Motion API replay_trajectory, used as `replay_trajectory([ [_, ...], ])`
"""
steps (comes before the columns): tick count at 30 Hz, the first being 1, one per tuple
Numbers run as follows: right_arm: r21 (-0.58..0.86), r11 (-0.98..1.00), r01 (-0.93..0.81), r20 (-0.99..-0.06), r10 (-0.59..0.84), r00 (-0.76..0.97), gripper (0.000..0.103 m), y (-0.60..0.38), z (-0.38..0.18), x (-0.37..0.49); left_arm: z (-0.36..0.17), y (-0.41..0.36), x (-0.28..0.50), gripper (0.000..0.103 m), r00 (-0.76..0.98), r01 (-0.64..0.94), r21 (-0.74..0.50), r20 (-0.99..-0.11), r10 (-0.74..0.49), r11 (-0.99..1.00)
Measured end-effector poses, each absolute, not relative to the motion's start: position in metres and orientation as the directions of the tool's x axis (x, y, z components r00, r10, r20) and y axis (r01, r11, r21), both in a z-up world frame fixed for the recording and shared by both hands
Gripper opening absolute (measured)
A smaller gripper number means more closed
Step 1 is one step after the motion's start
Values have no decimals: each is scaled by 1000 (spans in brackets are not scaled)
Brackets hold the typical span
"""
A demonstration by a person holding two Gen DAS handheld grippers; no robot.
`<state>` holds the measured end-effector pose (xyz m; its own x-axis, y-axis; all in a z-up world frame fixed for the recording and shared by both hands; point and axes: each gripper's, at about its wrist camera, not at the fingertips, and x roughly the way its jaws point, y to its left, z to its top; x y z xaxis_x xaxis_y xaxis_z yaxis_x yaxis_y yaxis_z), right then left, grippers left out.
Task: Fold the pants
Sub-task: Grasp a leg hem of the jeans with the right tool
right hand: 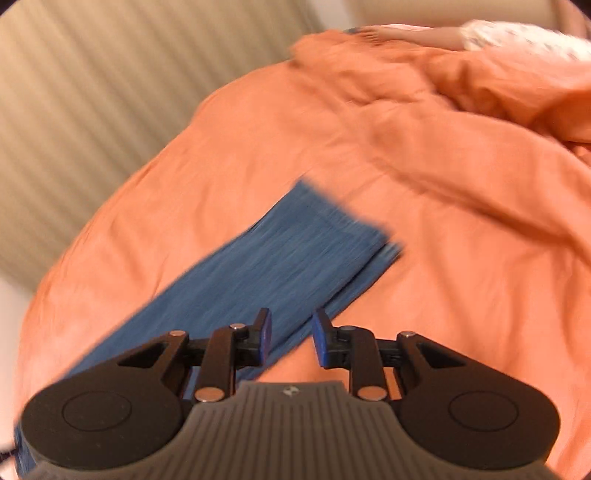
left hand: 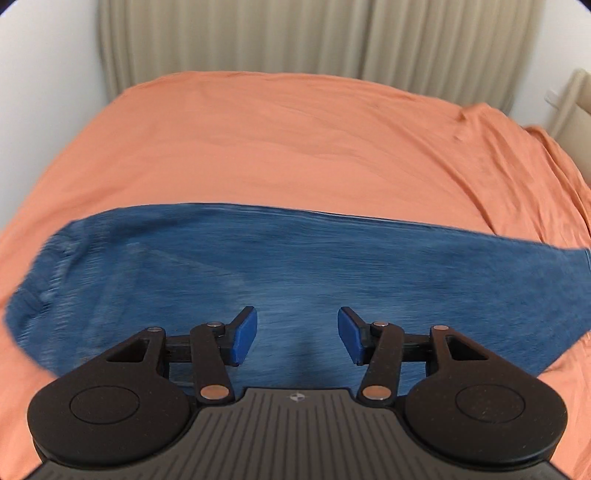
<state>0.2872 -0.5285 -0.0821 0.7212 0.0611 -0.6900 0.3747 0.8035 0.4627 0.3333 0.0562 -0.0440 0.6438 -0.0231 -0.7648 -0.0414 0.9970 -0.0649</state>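
Observation:
Blue denim pants (left hand: 295, 266) lie flat across an orange bed sheet (left hand: 277, 140), folded lengthwise, with the waist end at the left of the left wrist view. My left gripper (left hand: 297, 334) hovers above the middle of the pants, open, with nothing between its blue pads. In the right wrist view the leg end of the pants (right hand: 295, 258) runs diagonally up to the right, with the hems at the far end. My right gripper (right hand: 291, 338) hangs over the near edge of the leg, jaws a small way apart and holding nothing. Both views are motion-blurred.
Beige curtains (left hand: 314, 37) hang behind the bed and a white wall (left hand: 44, 92) stands to the left. A bunched orange duvet (right hand: 480, 92) lies at the far right, with a white patterned pillow (right hand: 524, 33) beyond it. A radiator (left hand: 576, 99) stands by the right edge.

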Motion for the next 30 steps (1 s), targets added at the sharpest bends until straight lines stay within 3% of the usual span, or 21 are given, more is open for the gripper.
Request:
replay_trajectory([
  [11,558,659,504,-721,84,688,23,-588,-149,347,-71,-30,381,60,590,73,-6,-806,-49,997],
  [12,581,636,508,-714,98,693,21,-592,-153,348,-74,-32,384,60,588,75,-4,-807,-48,997],
  [13,599,617,511,-708,109,698,2,-598,-156,351,-76,-35,386,60,585,76,-5,-810,-48,997],
  [18,595,710,376,-613,99,784,0,-592,-111,336,-84,-48,393,60,589,108,-20,-804,-80,994],
  [24,533,717,449,-707,86,702,0,-597,-138,339,-90,-73,403,59,578,152,-44,-806,-125,987],
  [27,573,680,457,-690,100,717,4,-602,-144,335,-89,-90,407,59,568,214,-37,-809,-155,976],
  [29,574,672,469,-689,87,719,17,-605,-140,328,-89,-102,410,59,566,251,-30,-806,-172,967],
  [30,573,669,474,-690,82,719,31,-607,-139,326,-90,-108,412,59,564,263,-31,-806,-180,964],
])
